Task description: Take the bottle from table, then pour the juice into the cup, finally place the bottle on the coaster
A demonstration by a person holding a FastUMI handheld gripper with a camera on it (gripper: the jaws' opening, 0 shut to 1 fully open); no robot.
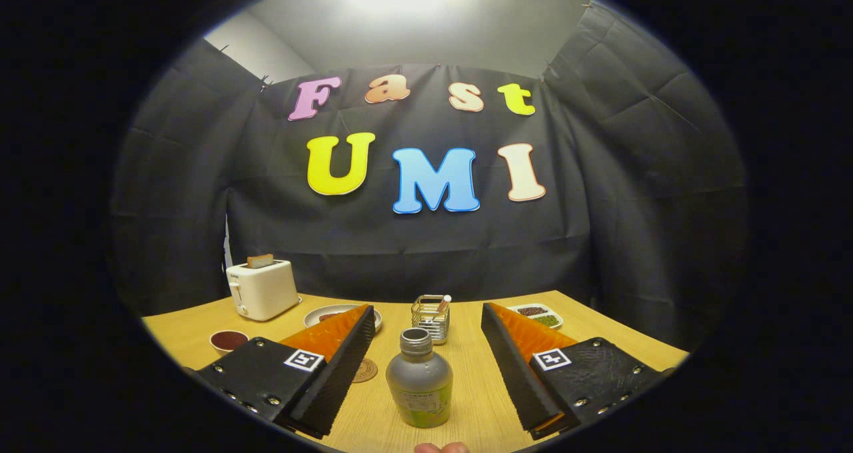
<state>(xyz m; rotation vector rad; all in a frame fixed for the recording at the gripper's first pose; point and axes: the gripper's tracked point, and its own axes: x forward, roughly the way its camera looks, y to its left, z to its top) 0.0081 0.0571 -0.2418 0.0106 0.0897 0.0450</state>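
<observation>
A small grey bottle (419, 386) with a green label and an uncapped silver neck stands upright on the wooden table (473, 400), between my two fingers. My gripper (426, 314) is open wide, and neither finger touches the bottle. A round brown coaster (365, 370) lies flat on the table just left of the bottle, partly hidden by my left finger. A small cup (228, 340) with a dark inside sits further left, beyond my left finger.
A white toaster (262, 288) with a slice in it stands at the back left. A plate (328, 316), a wire holder (430, 317) and a divided dish of beans (541, 316) line the back. A fingertip (441, 448) shows at the near edge.
</observation>
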